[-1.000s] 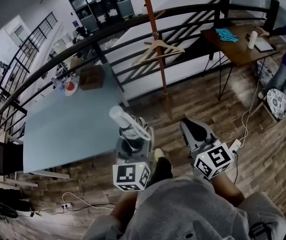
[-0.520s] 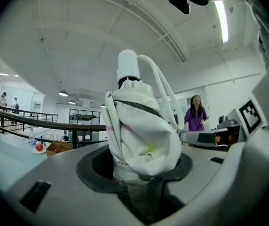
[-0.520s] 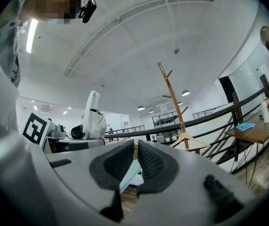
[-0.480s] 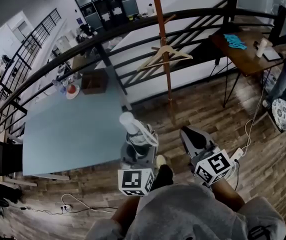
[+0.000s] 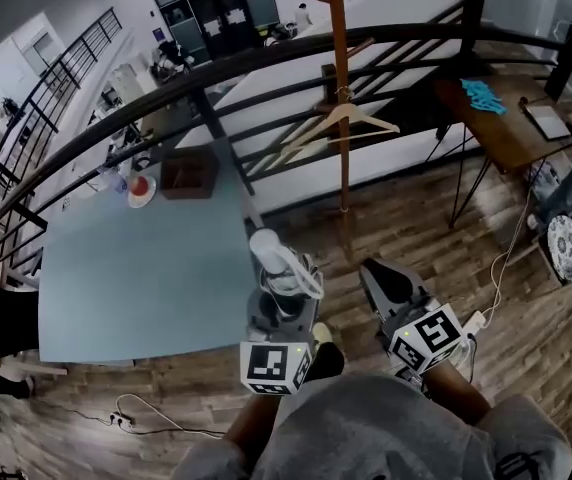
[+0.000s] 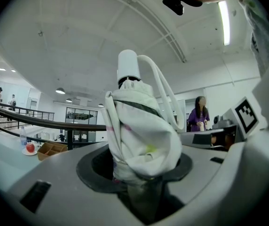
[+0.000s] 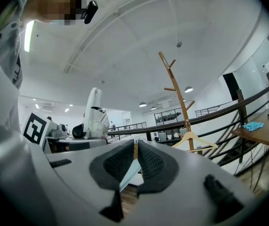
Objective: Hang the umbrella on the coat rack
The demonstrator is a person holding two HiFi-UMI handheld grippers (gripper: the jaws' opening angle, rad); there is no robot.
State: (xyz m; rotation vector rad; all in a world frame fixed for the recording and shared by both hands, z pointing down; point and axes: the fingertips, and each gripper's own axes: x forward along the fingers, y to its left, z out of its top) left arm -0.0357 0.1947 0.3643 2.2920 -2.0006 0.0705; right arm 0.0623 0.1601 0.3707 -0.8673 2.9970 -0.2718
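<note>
Closer looms the coat rack as the left gripper clamps the soft, light umbrella mid-body, wrist loop free for hooking.

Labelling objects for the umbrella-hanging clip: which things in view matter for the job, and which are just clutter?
Job:
- folded white umbrella, clamped in the left gripper
- wooden coat rack
- right gripper, shut and empty

Lying about:
- wooden hanger on the rack
- pale blue table
- cardboard box
- wooden desk
- blue cloth
</note>
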